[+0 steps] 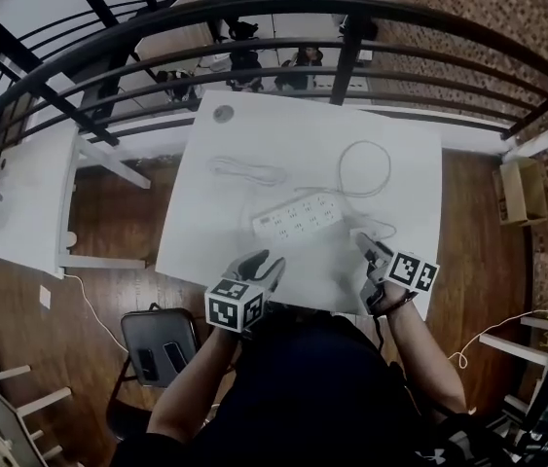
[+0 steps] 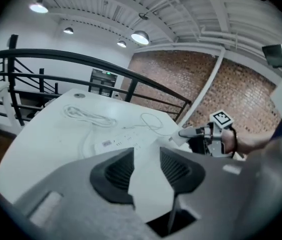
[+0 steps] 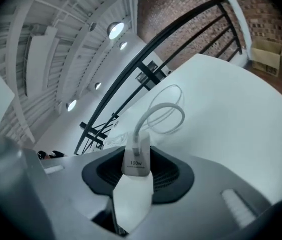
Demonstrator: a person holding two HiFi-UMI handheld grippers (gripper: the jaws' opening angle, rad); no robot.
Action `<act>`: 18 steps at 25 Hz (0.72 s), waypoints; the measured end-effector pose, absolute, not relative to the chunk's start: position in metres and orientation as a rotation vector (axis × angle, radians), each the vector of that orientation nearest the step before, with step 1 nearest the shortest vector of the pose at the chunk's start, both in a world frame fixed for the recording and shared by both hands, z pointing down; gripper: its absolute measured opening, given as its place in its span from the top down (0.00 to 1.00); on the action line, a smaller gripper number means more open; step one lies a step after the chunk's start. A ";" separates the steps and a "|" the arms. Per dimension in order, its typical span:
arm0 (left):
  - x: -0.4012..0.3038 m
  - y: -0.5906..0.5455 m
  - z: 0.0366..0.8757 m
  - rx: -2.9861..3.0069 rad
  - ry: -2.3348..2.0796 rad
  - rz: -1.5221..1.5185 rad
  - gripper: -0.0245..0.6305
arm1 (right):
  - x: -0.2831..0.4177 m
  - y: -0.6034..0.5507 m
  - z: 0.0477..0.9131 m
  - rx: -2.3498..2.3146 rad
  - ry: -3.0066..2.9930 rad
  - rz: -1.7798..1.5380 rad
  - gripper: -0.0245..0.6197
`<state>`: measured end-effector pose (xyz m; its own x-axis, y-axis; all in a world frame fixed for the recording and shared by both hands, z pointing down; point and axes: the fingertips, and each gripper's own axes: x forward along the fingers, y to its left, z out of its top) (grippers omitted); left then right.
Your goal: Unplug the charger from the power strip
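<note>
the wide white rectangular counter [image 1: 254, 139] carries the long white plastic power strip [image 1: 298, 215], which lies flat and slantwise near its middle. a loosely bundled white cord [image 1: 249, 172] rests beyond the strip on the left. the grey left gripper [image 1: 266, 264] hangs over the counter's near edge, apart from the strip, its jaws partly open with nothing between them. the grey right gripper [image 1: 371, 251] is by the near right corner, its jaws closed on the small white block-shaped charger [image 3: 135, 160]. that charger sits clear of the power strip, no longer in a socket, and its thin white cable [image 1: 365, 166] loops back across the counter beyond the strip. the pull-out step looks done. what seems left is to lay the charger on bare counter beside the strip, minding the trailing cable so it does not drag the strip, then open the right jaws.
</note>
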<state>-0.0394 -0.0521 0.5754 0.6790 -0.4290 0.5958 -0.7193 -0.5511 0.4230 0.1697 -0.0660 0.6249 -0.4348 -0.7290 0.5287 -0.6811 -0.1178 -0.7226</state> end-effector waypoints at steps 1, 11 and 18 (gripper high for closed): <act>-0.041 -0.046 0.575 2.224 -0.873 0.572 0.71 | 0.173 -0.062 0.628 -1.637 2.027 -1.642 0.74; -0.016 -0.012 0.578 2.161 -0.820 0.606 0.72 | 0.185 -0.029 0.656 -1.569 1.949 -1.746 0.74; -0.008 -0.001 0.581 2.140 -0.789 0.610 0.72 | 0.178 -0.014 0.676 -1.654 2.056 -1.795 0.74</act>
